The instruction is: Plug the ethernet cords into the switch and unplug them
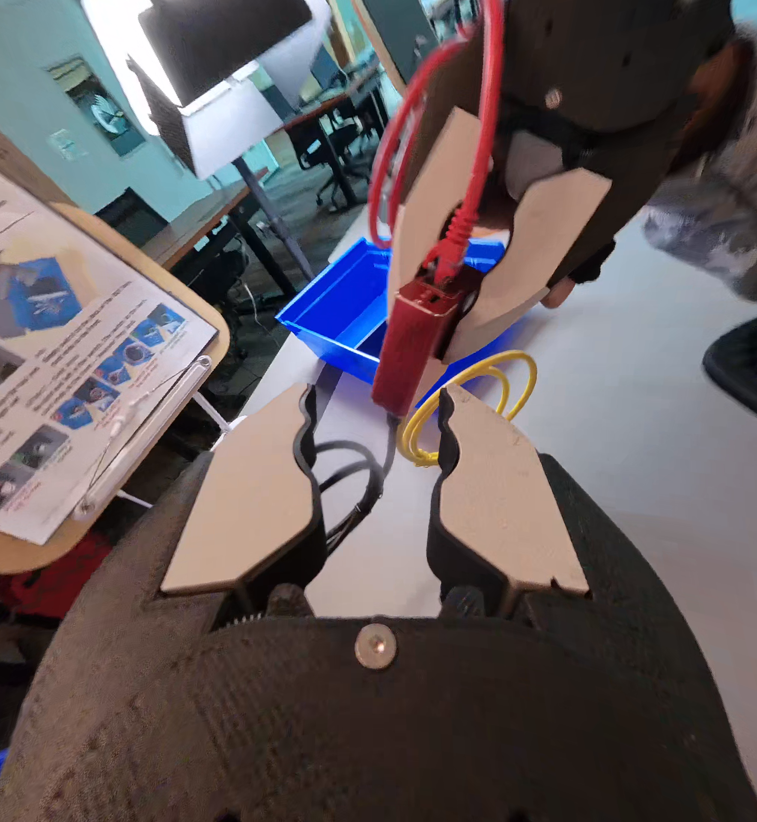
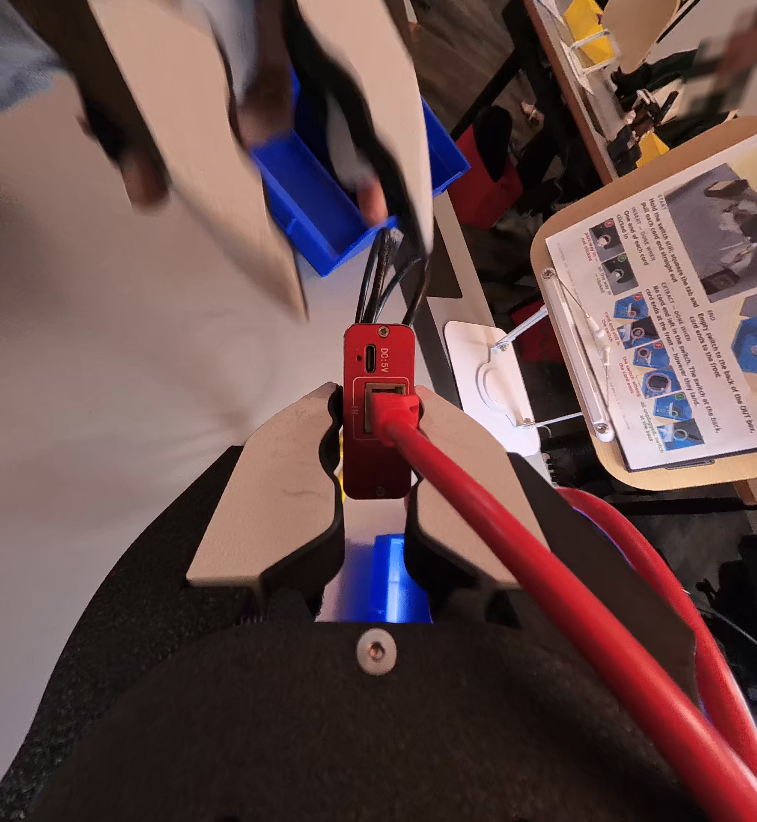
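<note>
My right gripper (image 2: 376,393) is shut on the sides of a red switch (image 2: 374,471) and holds it above the white table. A red ethernet cord (image 2: 545,578) is plugged into the port on its near end. Black cords (image 2: 379,276) leave its far end. In the left wrist view the switch (image 1: 412,347) hangs tilted in the right gripper (image 1: 457,307), with the red cord (image 1: 454,235) looping up. My left gripper (image 1: 374,396) is open and empty just below the switch. A coiled yellow cord (image 1: 508,382) lies on the table beside it.
A blue bin (image 1: 341,311) stands behind the switch near the table's far edge. A clipboard with a printed instruction sheet (image 2: 679,311) stands on a white stand (image 2: 488,378) off the table's edge. A person's hand (image 1: 559,289) holds the right gripper. A dark round object (image 1: 750,369) lies at the right.
</note>
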`<state>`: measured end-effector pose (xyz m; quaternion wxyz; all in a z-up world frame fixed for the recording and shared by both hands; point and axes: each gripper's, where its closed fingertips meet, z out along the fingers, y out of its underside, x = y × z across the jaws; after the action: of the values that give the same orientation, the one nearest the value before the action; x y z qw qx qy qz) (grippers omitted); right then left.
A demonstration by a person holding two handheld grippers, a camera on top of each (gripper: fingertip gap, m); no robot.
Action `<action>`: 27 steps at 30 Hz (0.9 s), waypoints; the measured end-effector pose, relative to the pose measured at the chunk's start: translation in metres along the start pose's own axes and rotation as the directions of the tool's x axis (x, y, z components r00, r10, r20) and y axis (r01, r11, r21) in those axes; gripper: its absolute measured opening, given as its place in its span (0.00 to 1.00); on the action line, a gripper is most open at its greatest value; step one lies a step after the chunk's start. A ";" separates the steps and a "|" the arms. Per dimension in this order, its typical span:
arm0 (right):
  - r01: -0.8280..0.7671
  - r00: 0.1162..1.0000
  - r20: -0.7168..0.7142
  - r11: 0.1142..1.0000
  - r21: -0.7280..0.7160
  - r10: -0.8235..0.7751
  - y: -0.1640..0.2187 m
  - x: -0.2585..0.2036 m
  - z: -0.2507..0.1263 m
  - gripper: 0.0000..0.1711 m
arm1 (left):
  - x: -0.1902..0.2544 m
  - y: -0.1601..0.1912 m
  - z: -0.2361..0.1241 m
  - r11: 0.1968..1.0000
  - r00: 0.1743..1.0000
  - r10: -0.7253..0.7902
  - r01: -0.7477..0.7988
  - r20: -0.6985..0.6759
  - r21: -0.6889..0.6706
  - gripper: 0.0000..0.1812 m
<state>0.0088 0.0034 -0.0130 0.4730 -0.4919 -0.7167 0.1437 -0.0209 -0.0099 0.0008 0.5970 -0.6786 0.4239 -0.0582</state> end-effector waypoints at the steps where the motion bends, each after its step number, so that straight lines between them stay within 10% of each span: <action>1: -0.012 1.000 0.017 1.000 0.008 0.012 -0.001 -0.003 0.000 0.16 | 0.005 0.004 0.011 0.999 0.999 0.036 -0.036 -0.020 -0.034 0.30; 7: -0.022 0.980 0.198 0.998 0.066 0.009 0.001 -0.033 -0.004 0.16 | 0.052 0.022 0.039 0.994 0.968 0.103 -0.111 -0.229 -0.020 0.17; 14: -0.317 0.937 0.260 0.885 0.341 0.235 -0.024 0.000 -0.037 0.22 | 0.026 0.017 0.022 0.991 0.973 -0.102 0.118 -0.208 0.070 0.15; 27: -0.328 0.939 0.216 0.887 0.324 0.268 -0.020 0.004 -0.024 0.24 | 0.027 -0.014 0.014 0.845 0.845 -0.343 0.468 -0.410 0.259 0.15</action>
<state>0.0173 -0.0091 0.0146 0.4652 -0.4890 -0.6313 0.3822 0.0113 -0.0181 -0.0029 0.5964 -0.6155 0.3497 -0.3784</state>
